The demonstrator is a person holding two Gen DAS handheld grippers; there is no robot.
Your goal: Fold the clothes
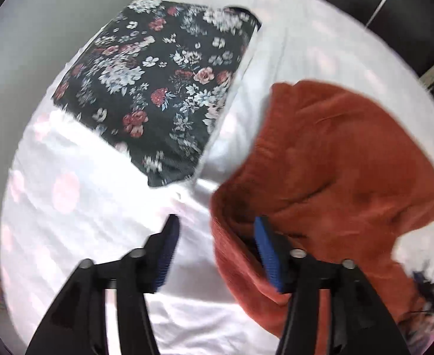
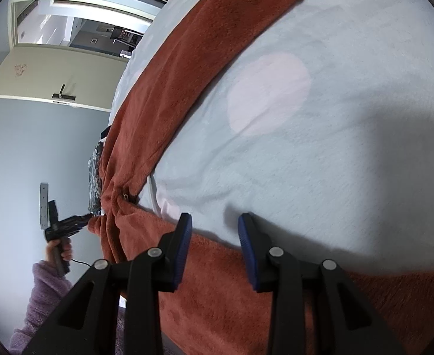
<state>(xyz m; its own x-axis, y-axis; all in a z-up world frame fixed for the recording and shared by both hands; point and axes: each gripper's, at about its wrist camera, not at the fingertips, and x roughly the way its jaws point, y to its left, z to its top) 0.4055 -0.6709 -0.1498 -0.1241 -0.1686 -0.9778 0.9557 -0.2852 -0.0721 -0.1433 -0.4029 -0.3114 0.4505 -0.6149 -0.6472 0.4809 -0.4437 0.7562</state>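
- Rust-red fleece garment (image 1: 335, 159), soft and plush, lies crumpled on the white bed sheet with pale pink dots (image 1: 69, 207), beside a folded dark floral cloth (image 1: 157, 88).
- Left gripper (image 1: 215, 254): fingers spread, nothing between them; one blue pad touches the fleece.
- Right gripper (image 2: 214, 248): fingers half apart over the garment's edge; whether they pinch it I cannot tell.

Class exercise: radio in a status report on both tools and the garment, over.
Left tool open, nothing gripped, rust fleece garment beside it. Right tool jaws apart over garment edge, grip unclear. Folded floral garment on bed, clear of work.
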